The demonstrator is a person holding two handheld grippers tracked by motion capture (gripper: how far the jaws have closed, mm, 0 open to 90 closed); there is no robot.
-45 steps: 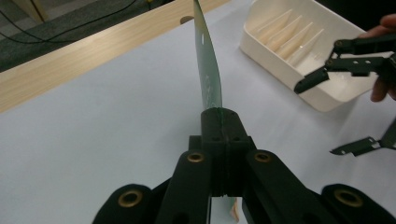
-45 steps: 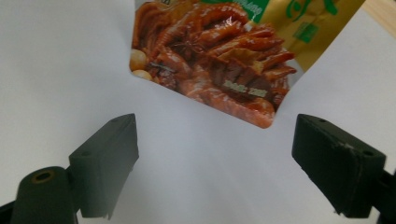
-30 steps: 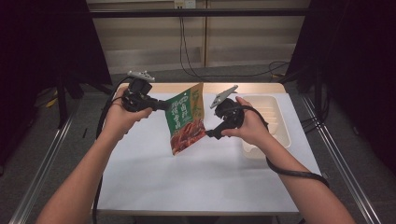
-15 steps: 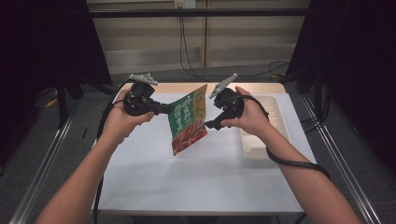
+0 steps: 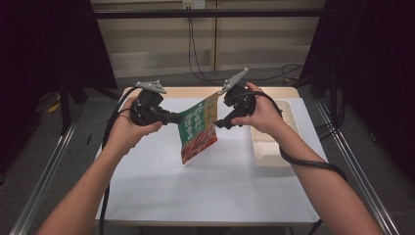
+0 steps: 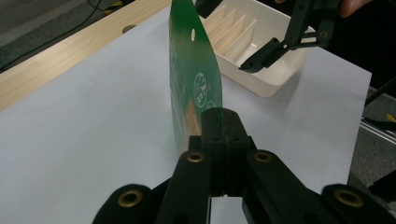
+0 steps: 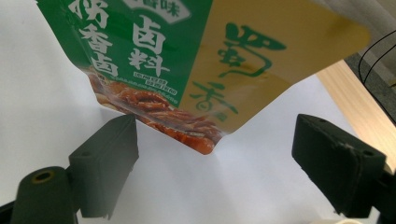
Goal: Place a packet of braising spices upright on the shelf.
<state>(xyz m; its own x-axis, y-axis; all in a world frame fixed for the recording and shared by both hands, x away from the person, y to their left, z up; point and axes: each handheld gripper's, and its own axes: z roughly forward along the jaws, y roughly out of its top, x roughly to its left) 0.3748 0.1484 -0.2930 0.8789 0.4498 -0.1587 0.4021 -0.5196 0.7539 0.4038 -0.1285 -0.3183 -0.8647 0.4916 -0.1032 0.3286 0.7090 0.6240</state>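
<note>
Now pouch [image 5: 198, 128] hangs upright, long axis vertical, red end down.

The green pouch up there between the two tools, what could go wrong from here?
1. Only the left tool pinches the green pouch, at one edge; it hangs tilted above the table and might swing or slip.
2. The right tool is open around a corner; closing now may grab too little.

Bare forearms, black left tool [image 5: 172, 117] and right tool [image 5: 219, 123], brass-ringed pivots, grey three-cornered plates, black cables
</note>
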